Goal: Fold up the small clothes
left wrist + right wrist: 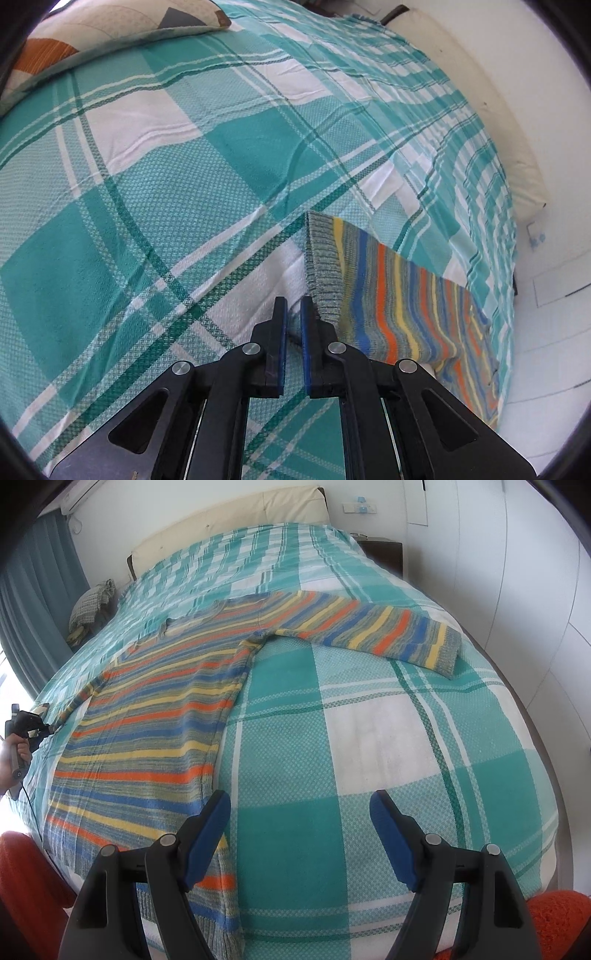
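Covering the bed, a teal checked blanket [369, 738] carries a striped sweater [155, 716] spread flat w/ sleeves out. Left gripper [293, 310] is clamped on one sleeve's cuff [321, 266]; right gripper [299, 812] hovers, jaws apart, nr the hem.

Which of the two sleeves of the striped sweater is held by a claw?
The left sleeve, pinched at its cuff by the left claw. The right sleeve lies free, stretched across the plaid bedspread.

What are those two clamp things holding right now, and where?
The left gripper pinches the striped sweater at its sleeve cuff. The right gripper is open, holding nothing.
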Motion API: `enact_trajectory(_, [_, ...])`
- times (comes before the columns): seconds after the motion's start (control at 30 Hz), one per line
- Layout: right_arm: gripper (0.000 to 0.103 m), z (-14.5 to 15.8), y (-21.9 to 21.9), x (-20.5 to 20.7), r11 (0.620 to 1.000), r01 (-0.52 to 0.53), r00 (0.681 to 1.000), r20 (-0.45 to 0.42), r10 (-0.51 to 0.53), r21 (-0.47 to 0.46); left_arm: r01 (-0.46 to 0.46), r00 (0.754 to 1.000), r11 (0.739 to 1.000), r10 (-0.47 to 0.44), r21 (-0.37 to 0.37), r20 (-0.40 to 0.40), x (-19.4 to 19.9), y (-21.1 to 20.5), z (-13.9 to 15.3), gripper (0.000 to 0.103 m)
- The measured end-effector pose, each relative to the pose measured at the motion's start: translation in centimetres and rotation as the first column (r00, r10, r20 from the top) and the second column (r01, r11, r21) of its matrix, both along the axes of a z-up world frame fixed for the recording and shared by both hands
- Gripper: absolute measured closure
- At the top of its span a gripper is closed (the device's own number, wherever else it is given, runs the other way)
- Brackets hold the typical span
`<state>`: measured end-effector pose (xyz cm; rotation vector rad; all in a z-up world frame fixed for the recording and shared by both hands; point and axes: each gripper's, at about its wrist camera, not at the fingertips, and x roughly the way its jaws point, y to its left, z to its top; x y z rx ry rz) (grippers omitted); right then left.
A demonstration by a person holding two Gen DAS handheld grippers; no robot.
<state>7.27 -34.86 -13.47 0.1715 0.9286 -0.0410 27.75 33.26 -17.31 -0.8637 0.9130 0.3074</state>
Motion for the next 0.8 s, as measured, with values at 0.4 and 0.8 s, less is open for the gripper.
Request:
enact_trajectory(0.4, [0.026,-1.1,1.1,0.7,0.999,-0.027,0.999,-0.040,0.026,-0.022,0.163,0.984,0.978,-0.151,0.133,-0.098,4.6,-2.9,-0.8,0.101])
enact_trajectory(0.8, [0.021,2.1,-1.6,-0.1,0.997,0.078,0.991,0.112,-0.075,-0.017,0.122,0.982,0.904,-0.171,0.410,0.085,-5.1,-6.5,3.5,0.002])
